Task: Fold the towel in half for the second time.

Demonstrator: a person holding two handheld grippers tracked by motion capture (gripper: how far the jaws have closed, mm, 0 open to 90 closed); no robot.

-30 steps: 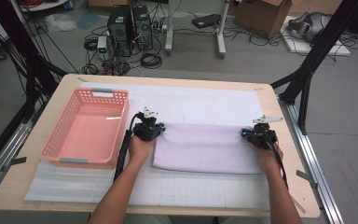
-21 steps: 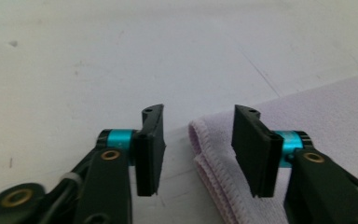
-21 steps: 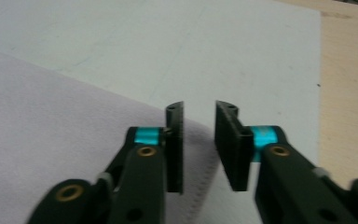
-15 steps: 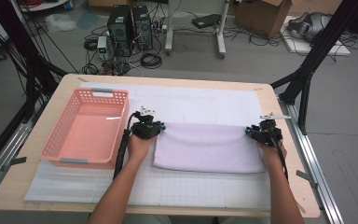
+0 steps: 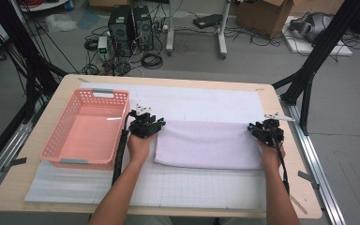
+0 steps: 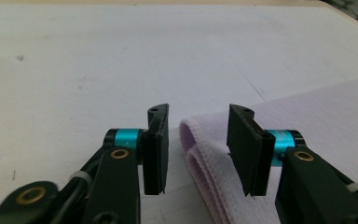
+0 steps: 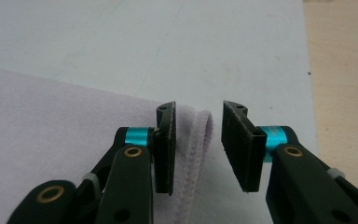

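A folded lilac towel [image 5: 208, 144] lies flat on the white mat [image 5: 201, 101]. My left gripper [image 5: 155, 124] is at the towel's far left corner and my right gripper [image 5: 257, 128] at its far right corner. In the left gripper view the left gripper [image 6: 198, 114] has just been opening, and the towel's folded edge [image 6: 200, 158] lies between the jaws, clear of both pads. In the right gripper view the right gripper [image 7: 198, 109] has likewise just been opening. The towel's hem [image 7: 201, 133] lies loose in the gap, and the pads do not press it.
An empty pink basket [image 5: 86, 129] stands on the mat just left of my left gripper. The bare wooden tabletop [image 7: 345, 56] runs along the mat's right side. Black frame posts [image 5: 309, 79] rise past the table's right far corner.
The right gripper has shifted slightly to the right and the towel's far edge now lies straighter. The left hand has stayed where it was.
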